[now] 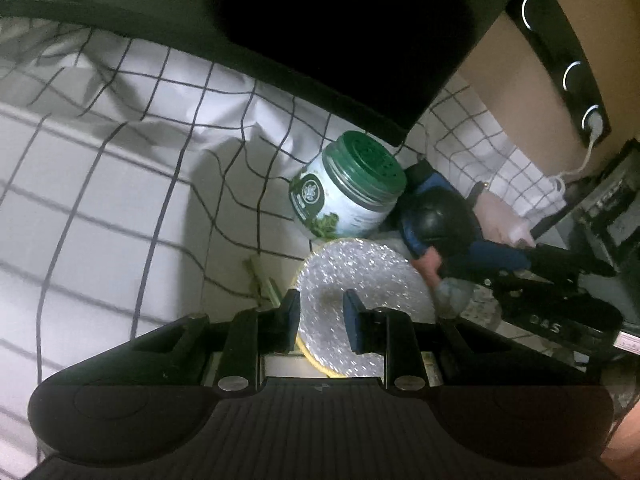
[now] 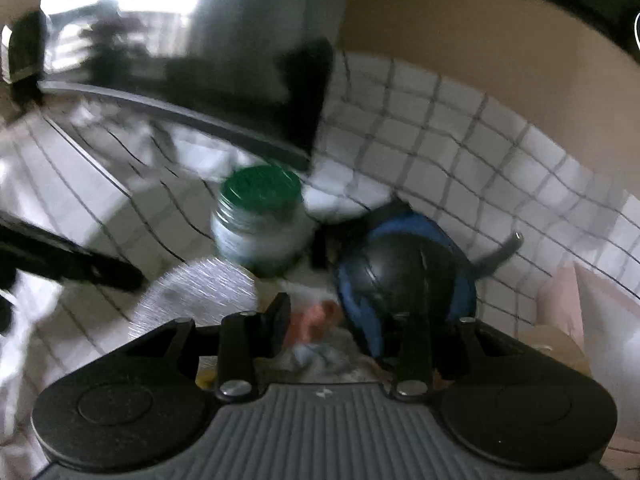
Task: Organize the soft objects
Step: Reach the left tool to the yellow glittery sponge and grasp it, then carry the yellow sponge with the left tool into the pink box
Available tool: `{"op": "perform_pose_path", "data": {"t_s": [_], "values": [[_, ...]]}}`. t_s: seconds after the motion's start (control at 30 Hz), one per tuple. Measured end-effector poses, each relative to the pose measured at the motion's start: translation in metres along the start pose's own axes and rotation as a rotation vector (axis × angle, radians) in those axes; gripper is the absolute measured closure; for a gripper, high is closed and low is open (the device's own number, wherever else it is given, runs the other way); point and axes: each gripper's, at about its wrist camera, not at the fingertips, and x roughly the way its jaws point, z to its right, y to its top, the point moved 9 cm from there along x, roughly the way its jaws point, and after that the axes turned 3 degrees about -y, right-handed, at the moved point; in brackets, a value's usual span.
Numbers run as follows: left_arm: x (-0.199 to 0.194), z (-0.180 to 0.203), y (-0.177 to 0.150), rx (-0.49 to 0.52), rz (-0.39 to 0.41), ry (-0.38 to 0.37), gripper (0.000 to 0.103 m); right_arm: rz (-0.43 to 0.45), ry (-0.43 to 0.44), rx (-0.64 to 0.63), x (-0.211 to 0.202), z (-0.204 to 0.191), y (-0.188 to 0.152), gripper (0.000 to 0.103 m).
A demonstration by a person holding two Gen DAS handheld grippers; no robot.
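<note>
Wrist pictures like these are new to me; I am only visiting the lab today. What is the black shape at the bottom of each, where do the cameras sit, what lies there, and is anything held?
There is no robot here. A person holds a two-finger gripper in each hand, and each one carries a wide-angle camera that looks along its fingers. The black shape at the bottom of each picture is that gripper. One picture comes from the left gripper, the other from the right gripper. On a checked sheet lie a jar with a green lid, a glittery disc and a black-and-blue thing. The left fingers straddle the disc's edge. The right fingers frame a small pink and grey bundle. I cannot tell whether either gripper really grips.
</note>
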Motion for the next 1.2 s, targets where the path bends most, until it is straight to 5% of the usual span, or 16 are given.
{"op": "perform_pose_path", "data": {"t_s": [0.4, 0.67, 0.87, 1.1, 1.2], "values": [[0.001, -0.006, -0.018, -0.164, 0.03, 0.044, 0.076, -0.08, 0.042, -0.023, 0.036, -0.011, -0.03, 0.063], [0.019, -0.005, -0.026, -0.263, 0.004, -0.008, 0.069, -0.037, 0.03, -0.077, 0.035, -0.017, -0.034, 0.063], [0.036, 0.009, -0.023, -0.378, 0.022, -0.165, 0.07, -0.029, 0.06, -0.055, 0.035, -0.013, -0.036, 0.062], [0.04, 0.038, -0.014, -0.311, 0.067, -0.191, 0.085, -0.028, 0.055, -0.07, 0.025, -0.014, -0.033, 0.062], [0.018, 0.04, -0.007, -0.262, 0.141, -0.127, 0.085, -0.017, 0.078, -0.045, 0.012, -0.013, -0.027, 0.061]]}}
